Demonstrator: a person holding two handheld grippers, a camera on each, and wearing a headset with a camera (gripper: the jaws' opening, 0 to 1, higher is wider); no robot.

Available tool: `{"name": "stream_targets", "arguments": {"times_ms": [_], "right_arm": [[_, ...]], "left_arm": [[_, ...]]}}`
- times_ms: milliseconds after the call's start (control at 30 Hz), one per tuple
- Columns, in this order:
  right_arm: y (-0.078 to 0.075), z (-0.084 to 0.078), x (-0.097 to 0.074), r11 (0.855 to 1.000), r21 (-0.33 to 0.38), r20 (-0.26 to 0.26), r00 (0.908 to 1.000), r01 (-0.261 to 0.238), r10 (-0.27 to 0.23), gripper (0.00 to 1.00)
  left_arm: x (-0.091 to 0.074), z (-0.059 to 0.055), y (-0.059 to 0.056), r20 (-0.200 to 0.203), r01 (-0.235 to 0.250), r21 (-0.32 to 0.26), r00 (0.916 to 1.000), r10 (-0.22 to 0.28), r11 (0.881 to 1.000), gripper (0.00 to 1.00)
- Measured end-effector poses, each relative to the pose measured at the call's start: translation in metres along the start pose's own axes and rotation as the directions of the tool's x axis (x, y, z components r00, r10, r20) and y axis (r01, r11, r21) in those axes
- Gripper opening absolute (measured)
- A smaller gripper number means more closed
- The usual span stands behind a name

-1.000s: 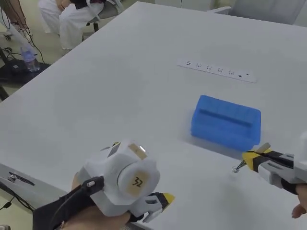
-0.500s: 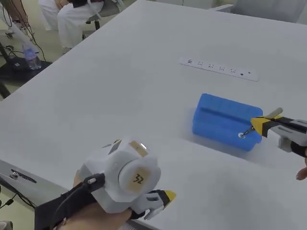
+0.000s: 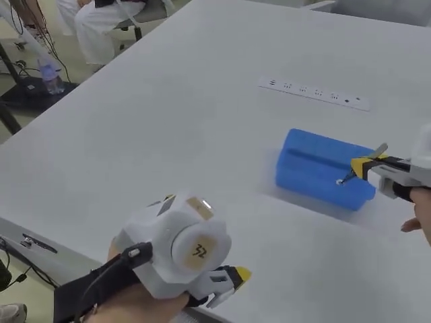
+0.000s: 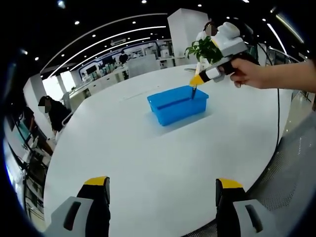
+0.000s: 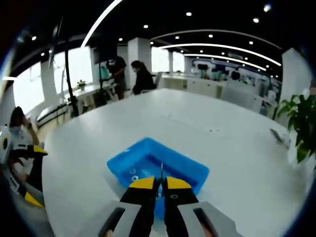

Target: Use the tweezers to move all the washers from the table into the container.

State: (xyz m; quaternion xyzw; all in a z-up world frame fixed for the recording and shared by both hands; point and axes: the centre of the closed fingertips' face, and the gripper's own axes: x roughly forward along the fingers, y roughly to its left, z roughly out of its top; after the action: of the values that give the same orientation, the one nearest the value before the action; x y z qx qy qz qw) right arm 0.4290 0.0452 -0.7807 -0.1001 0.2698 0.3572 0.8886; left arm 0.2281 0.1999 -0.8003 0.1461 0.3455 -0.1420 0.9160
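**Washer carried over the container**

Up and across goes the right gripper (image 3: 360,167). A second ago its tweezers (image 3: 348,175) touched the table (image 3: 168,121) at 5 o'clock of the container (image 3: 316,194). Half a second ago the tip was crossing the near wall. Now it hangs over the hollow, toward the 3 o'clock end. The jaws stand pressed together on the tweezers, which stick out ahead of them and point down into the container. A small pale ring at the tip in the head view is, I judge, the washer (image 3: 340,182); the right gripper view is too coarse there to confirm it.

In that same view two washers (image 5: 134,175) lie on the container floor, at 10 o'clock of the tweezer tip.

At 6 o'clock in the head view, the left gripper (image 4: 163,183) has kept its place by the near table edge. Its jaws are wide apart and hold nothing.

For the task, the carry of this washer looks finished and only the release is left. That calls for easing the squeeze so the tweezers spring apart over the hollow. The washer may cling to a tine, or bounce off the floor toward the low wall. Whether more washers wait on the table I cannot tell; they would be too small to make out here.
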Motion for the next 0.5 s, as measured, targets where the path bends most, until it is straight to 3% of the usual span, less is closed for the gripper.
{"name": "stream_targets", "arguments": {"times_ms": [500], "right_arm": [[0.001,-0.019,0.017,1.000,-0.027,-0.062,0.9980,-0.009,0.007,0.02]], "left_arm": [[0.001,-0.002,-0.001,-0.013,0.002,0.010,0.9999,-0.002,1.000,0.90]]}}
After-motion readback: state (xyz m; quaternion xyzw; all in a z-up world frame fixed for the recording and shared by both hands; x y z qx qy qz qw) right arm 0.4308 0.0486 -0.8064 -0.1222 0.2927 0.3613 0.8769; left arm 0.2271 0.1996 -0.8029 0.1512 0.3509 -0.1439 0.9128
